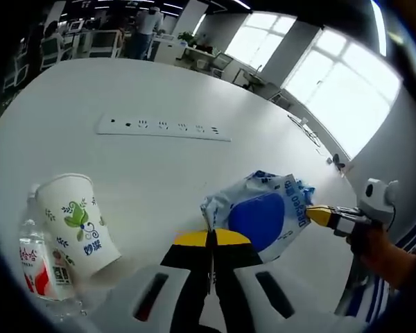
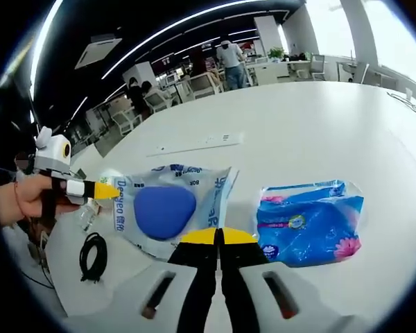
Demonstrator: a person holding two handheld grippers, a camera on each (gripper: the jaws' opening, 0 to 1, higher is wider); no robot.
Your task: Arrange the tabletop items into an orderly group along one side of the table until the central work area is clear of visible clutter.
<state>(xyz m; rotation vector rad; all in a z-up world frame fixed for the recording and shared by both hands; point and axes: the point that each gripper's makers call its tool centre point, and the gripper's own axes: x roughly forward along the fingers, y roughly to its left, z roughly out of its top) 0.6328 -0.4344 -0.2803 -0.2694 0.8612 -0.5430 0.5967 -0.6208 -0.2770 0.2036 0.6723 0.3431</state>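
Together: one cup (image 1: 78, 218), one bottle (image 1: 36, 267), two packs (image 2: 168, 208).

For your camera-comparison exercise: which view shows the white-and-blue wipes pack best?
The right gripper view: the wipes pack lies flat, nearly its whole printed face showing, both grippers pinching opposite edges. In the left gripper view the pack looks crumpled and foreshortened, its near edge hidden behind the left gripper.
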